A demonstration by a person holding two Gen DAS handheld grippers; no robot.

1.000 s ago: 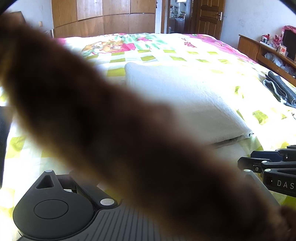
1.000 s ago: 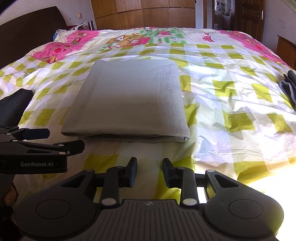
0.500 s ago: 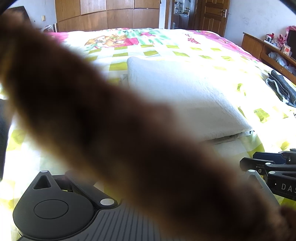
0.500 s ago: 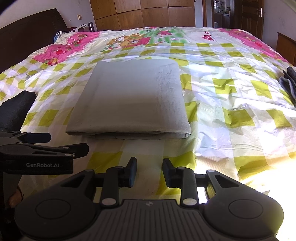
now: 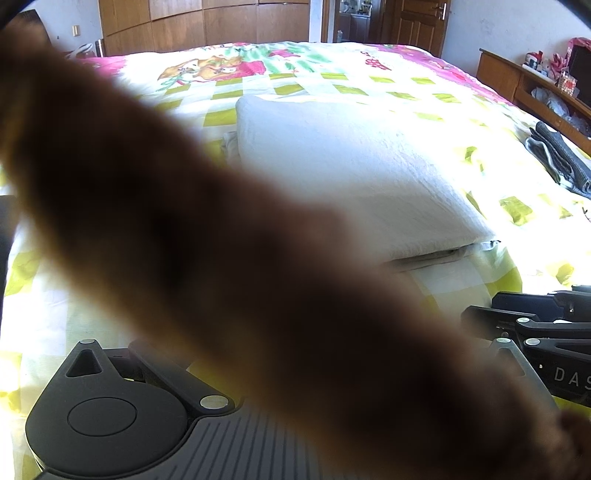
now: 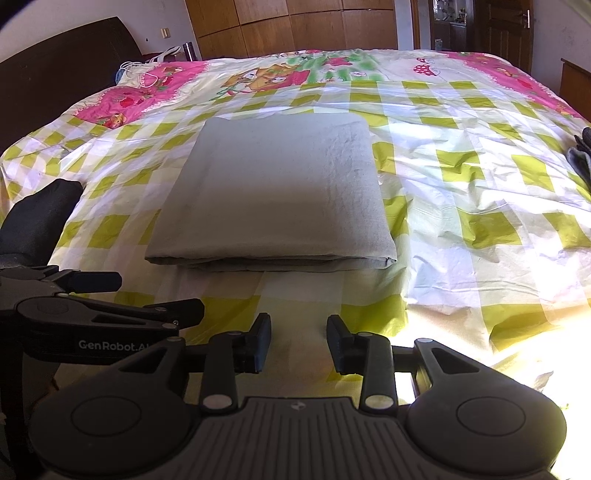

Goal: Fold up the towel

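A pale grey towel [image 6: 277,192], folded into a thick rectangle, lies flat on the checked bedspread [image 6: 461,192]. Its stacked edges face me. My right gripper [image 6: 298,339] hovers just short of that near edge, open, with nothing between its fingers. My left gripper [image 6: 147,295] shows side-on at the lower left, level with the right one, its two fingers spread apart and empty. In the left wrist view a blurred brown shape [image 5: 221,258] right at the lens hides the left fingers. The towel [image 5: 351,166] shows white behind it, and the right gripper [image 5: 517,321] is at the right edge.
A dark grey cloth [image 5: 554,158] lies at the bed's right side, near a wooden shelf unit [image 5: 535,85]. A black sleeve [image 6: 37,218] sits at the left. A dark headboard [image 6: 55,74], wardrobes [image 6: 295,26] and a door [image 6: 506,33] stand beyond.
Both cameras have drifted slightly, and the left gripper reaches a little further into the right wrist view. The towel has not moved, and the right gripper stays open.
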